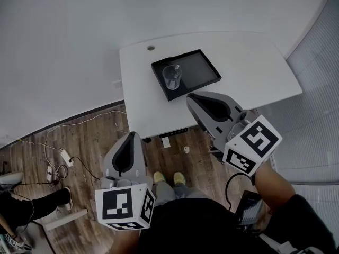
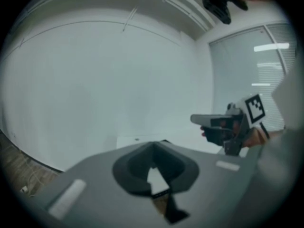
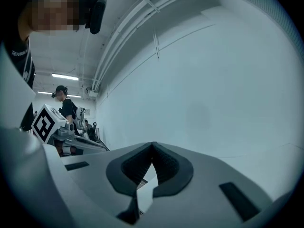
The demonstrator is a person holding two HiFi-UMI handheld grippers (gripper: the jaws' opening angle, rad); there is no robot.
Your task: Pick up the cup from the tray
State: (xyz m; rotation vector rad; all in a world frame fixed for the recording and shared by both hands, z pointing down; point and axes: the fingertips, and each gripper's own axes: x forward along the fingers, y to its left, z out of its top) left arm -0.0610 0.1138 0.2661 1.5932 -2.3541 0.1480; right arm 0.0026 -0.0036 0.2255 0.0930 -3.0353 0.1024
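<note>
Currently, the clear glass cup [image 1: 172, 77] stands upright in the near-left corner of the flat black rectangular tray [image 1: 200, 66]. The right gripper [image 1: 192, 97] is near the tray's near edge and the left gripper [image 1: 132, 135] is well apart from the tray. Both have their jaws pressed together on nothing.

Person's leg [image 1: 32, 205] partly beyond left edge

Black tray [image 1: 200, 67], clear cup [image 1: 172, 78], white table [image 1: 254, 70]
</note>
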